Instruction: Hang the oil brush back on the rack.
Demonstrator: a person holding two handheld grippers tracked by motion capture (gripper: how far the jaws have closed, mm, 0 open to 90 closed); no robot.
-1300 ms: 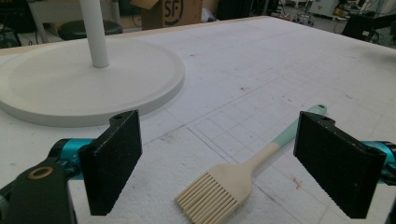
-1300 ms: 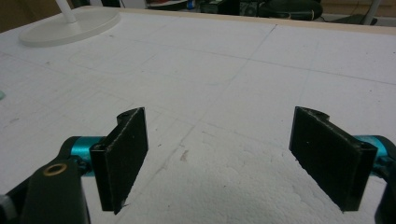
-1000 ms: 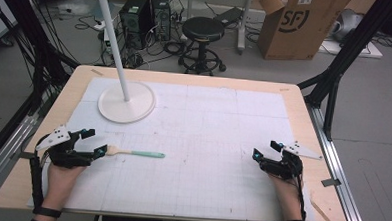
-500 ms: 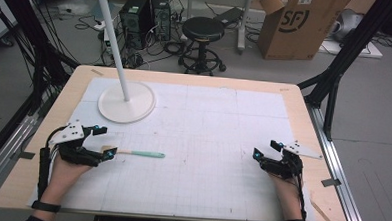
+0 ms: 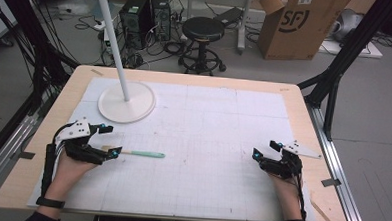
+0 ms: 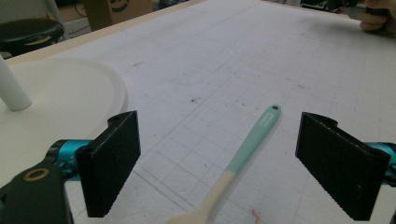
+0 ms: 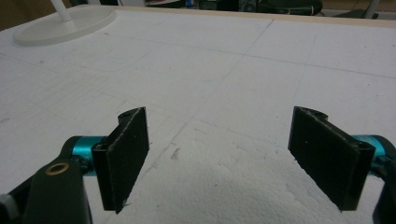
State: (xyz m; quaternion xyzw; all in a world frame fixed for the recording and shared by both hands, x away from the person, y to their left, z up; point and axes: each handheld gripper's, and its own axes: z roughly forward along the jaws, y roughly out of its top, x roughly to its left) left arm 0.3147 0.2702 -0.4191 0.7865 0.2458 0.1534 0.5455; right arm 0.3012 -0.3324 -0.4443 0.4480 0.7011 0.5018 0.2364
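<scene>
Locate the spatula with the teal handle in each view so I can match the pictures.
High view: the spatula lies left of centre on the white mat, its pale head by the left gripper.
Left gripper view: bottom centre, between the open jaws.
Right gripper view: not in it.
Shared landmark: the round white stand base.

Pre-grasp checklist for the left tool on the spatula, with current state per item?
1. Left tool open: ok, jaws stand wide apart.
2. Spatula between the jaws: ok, it runs up the gap, nearer the right jaw.
3. Contact with the jaws: none yet.
4. Spatula flat on the white mat: ok.
5. White stand base clear of the grasp: ok, it sits beside and beyond the left jaw.
6. Right tool out of the way: ok, open, at the table's far side.
</scene>
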